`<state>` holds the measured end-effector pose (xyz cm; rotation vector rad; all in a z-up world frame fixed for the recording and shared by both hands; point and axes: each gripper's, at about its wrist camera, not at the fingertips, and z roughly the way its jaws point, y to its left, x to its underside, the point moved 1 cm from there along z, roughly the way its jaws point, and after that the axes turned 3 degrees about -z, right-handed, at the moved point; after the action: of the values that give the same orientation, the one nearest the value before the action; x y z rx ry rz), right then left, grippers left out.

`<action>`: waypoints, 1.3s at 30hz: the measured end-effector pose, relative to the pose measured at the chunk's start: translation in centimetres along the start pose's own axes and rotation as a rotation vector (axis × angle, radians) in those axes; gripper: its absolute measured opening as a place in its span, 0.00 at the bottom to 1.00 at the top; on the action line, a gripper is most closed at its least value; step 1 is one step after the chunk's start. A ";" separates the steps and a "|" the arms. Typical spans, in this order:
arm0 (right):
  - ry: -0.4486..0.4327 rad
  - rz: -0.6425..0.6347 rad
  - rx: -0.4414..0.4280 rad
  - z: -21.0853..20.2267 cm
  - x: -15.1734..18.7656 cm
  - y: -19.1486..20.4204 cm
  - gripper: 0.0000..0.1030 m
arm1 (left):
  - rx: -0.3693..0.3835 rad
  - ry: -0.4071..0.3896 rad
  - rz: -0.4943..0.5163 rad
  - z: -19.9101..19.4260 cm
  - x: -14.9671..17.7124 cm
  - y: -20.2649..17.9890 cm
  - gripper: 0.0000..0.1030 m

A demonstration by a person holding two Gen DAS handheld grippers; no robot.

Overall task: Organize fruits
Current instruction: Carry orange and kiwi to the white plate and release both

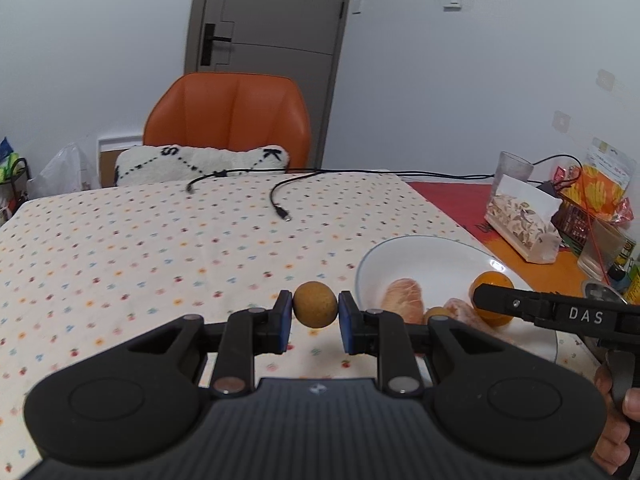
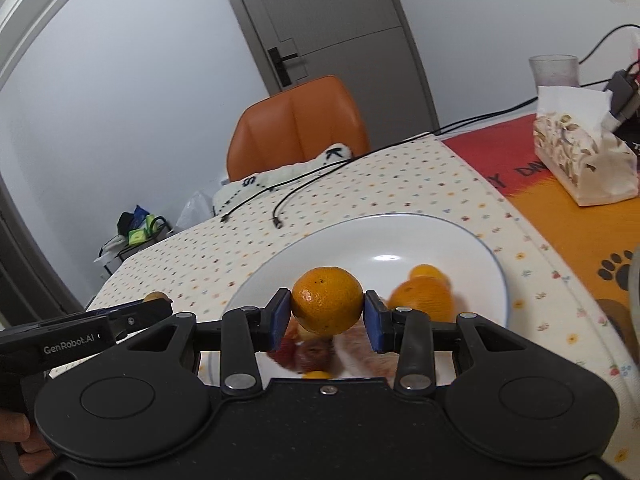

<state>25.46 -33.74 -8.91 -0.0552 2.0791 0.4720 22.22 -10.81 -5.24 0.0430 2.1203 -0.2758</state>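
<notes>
My left gripper (image 1: pixel 315 312) is shut on a small round brown fruit (image 1: pixel 315 304), held above the dotted tablecloth just left of the white plate (image 1: pixel 416 252). My right gripper (image 2: pixel 326 316) is shut on an orange (image 2: pixel 327 300) above the plate (image 2: pixel 400 236). In the plate lie peeled citrus pieces (image 1: pixel 404 299), another orange (image 2: pixel 420 298) and some reddish fruit (image 2: pixel 308 354) partly hidden under the right fingers. In the left wrist view the right gripper (image 1: pixel 492 298) comes in from the right with its orange (image 1: pixel 494 282). The left gripper's tip (image 2: pixel 152 306) shows at the left of the right wrist view.
A dotted tablecloth (image 1: pixel 160 248) covers the table, with two black cable ends (image 1: pixel 280 210) lying at the back. A tissue box (image 1: pixel 524 224), a glass (image 1: pixel 514 168) and snack packets (image 1: pixel 600 188) stand on the right. An orange chair (image 1: pixel 228 120) with a cushion is behind the table.
</notes>
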 end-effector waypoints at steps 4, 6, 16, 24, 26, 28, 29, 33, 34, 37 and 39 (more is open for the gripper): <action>0.005 0.005 0.010 0.4 0.0 -0.5 0.40 | 0.013 0.006 0.014 0.7 -0.3 -0.8 0.22; -0.009 0.009 0.013 0.4 -0.1 -0.7 0.42 | 0.017 0.009 0.019 1.0 -0.3 -1.1 0.22; -0.023 0.024 0.010 -0.8 0.2 -1.8 0.42 | 0.047 0.028 0.048 2.5 -0.4 -3.0 0.22; -0.030 0.043 0.014 -1.9 0.6 -2.7 0.42 | 0.081 0.039 0.085 3.5 -0.5 -5.2 0.22; -0.031 0.047 0.013 -2.1 0.8 -2.9 0.42 | 0.089 0.039 0.090 3.8 -0.6 -5.9 0.22; -0.032 0.052 0.014 -2.4 0.8 -3.1 0.42 | 0.099 0.031 0.102 3.9 -0.7 -6.6 0.22; -0.034 0.054 0.013 -2.5 0.8 -3.1 0.42 | 0.101 0.026 0.109 3.9 -0.7 -7.0 0.22; -0.037 0.060 0.013 -2.9 1.0 -3.4 0.42 | 0.117 0.024 0.117 4.3 -0.9 -8.1 0.22; -0.037 0.061 0.013 -2.9 1.0 -3.5 0.42 | 0.119 0.021 0.125 4.4 -0.9 -8.3 0.22; -0.036 0.066 0.013 -3.2 1.3 -3.7 0.42 | 0.106 -0.002 0.146 4.6 -0.9 -8.9 0.26; -0.032 0.072 0.012 -3.2 1.4 -3.8 0.42 | 0.103 0.003 0.146 4.6 -0.9 -8.9 0.28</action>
<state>22.98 -38.16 -9.85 0.0338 2.0575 0.5008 25.32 -20.35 -5.23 0.2575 2.0930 -0.2973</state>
